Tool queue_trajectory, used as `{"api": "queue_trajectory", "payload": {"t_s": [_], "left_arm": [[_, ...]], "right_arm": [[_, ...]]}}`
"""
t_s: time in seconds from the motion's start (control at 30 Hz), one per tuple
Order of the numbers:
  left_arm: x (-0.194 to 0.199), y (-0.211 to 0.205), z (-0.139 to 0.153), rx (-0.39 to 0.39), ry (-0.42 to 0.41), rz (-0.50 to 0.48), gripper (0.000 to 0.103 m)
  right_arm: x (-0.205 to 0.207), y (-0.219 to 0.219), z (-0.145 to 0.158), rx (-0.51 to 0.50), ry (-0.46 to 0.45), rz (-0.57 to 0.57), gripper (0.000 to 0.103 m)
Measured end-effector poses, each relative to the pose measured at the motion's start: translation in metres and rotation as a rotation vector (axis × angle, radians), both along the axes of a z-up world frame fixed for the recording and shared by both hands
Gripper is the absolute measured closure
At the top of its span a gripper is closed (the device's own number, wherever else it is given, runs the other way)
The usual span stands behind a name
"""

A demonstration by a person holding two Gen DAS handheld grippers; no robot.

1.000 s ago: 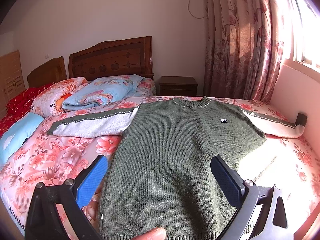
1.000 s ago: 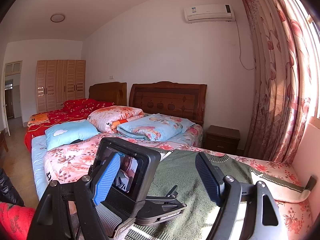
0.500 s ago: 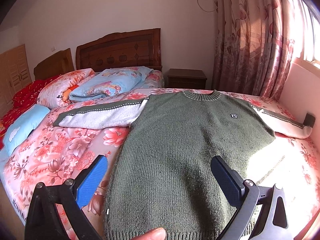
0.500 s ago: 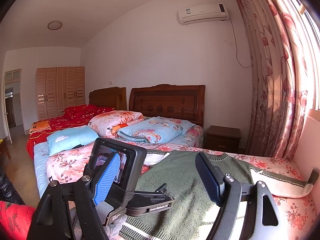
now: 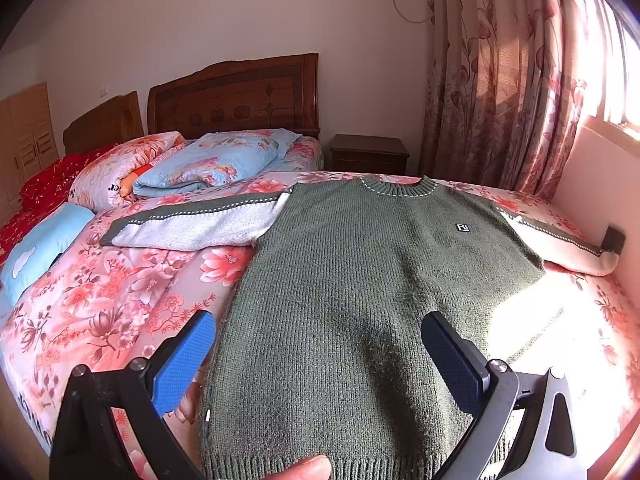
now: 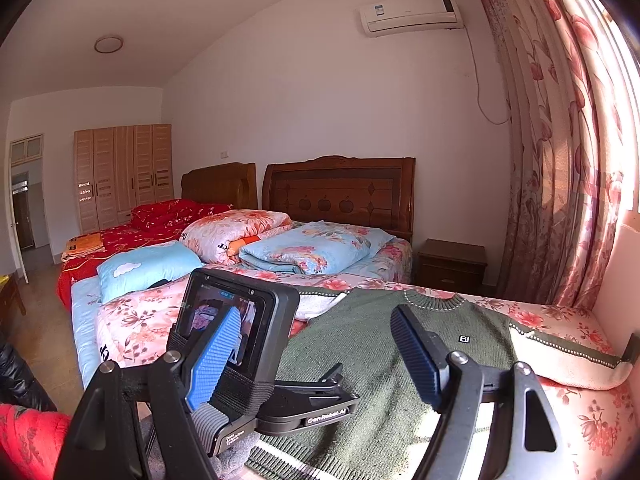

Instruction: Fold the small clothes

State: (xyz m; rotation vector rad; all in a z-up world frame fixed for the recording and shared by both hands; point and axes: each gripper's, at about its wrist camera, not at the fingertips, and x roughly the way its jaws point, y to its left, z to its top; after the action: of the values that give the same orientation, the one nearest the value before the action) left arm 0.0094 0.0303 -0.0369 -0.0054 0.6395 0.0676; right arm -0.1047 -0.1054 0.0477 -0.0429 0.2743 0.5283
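A small dark green knitted sweater [image 5: 360,280] lies flat, front up, on the floral bedspread [image 5: 100,308], with both white-and-green sleeves spread out to the sides. My left gripper [image 5: 318,344] is open and empty, hovering over the sweater's lower part near the hem. My right gripper [image 6: 316,354] is open and empty, held higher and to the right of the left one; the sweater [image 6: 384,364] shows beyond it. The left gripper's body with its screen [image 6: 236,332] shows in the right wrist view, in front of my right gripper's left finger.
Folded quilts [image 5: 208,164] and a blue pillow [image 5: 40,244] lie at the bed's left. Wooden headboards [image 5: 236,96], a nightstand [image 5: 368,154] and a floral curtain [image 5: 500,80] stand behind. A wall [image 5: 600,184] borders the bed's right side. A wardrobe [image 6: 124,176] stands far left.
Both cameras have tilted or risen slightly, so the sweater sits lower in view. Both grippers stay open and empty; the sweater has not moved.
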Motion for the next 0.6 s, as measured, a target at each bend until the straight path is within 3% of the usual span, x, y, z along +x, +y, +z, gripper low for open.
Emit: {"api": "queue_trajectory", "payload": {"t_s": [0.33,0.5,0.6], "left_arm": [[-0.005,-0.006,-0.001,0.080,-0.033,0.026,0.000],[0.034,-0.010,-0.014,0.062,0.083,0.008,0.000],[0.057,-0.019,-0.025,0.045,0.153,-0.041,0.000]], "right_arm": [[0.002,0.008,0.001,-0.007,-0.002,0.030,0.024],[0.028,-0.041,-0.014,0.119,0.061,-0.056,0.024],[0.065,-0.099,-0.046,0.211,0.210,-0.200,0.024]]}}
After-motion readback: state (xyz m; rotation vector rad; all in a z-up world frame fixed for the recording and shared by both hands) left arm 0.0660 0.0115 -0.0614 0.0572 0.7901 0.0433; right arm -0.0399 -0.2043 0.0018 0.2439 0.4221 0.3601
